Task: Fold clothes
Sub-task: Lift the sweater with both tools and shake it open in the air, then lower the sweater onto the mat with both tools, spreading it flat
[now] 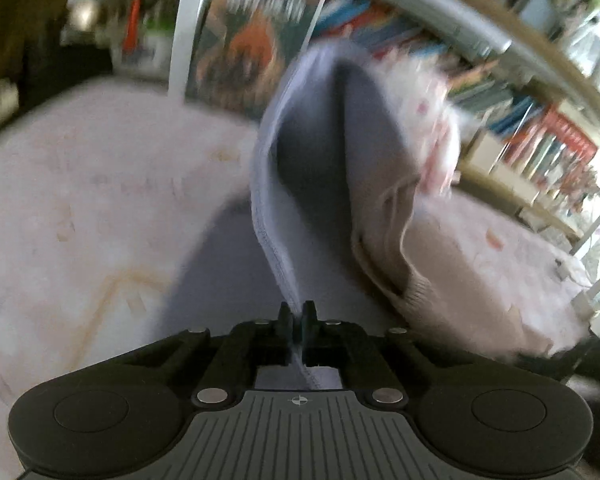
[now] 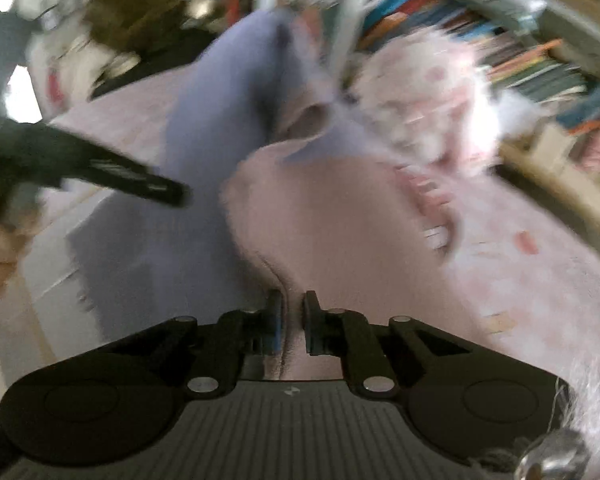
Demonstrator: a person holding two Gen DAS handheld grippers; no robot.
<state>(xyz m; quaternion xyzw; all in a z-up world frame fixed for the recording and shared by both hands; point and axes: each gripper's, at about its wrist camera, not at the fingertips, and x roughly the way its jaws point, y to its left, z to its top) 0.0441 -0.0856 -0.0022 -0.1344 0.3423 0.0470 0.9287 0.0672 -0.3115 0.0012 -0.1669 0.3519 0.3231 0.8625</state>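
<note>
While both views blur, your left claw [image 1: 298,314] pinched shut on the lavender garment's [image 1: 296,152] stitched edge, your right claw [image 2: 293,307] nearly closed around a beige garment's [image 2: 332,216] fold, both cloths rising from the pale worktop [image 1: 100,184], bookshelves [image 1: 540,128] behind.

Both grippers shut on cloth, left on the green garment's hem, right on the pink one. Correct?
Not green. The left gripper is shut on the lavender garment, as the left wrist view shows. The right gripper does pinch the pink garment.
</note>
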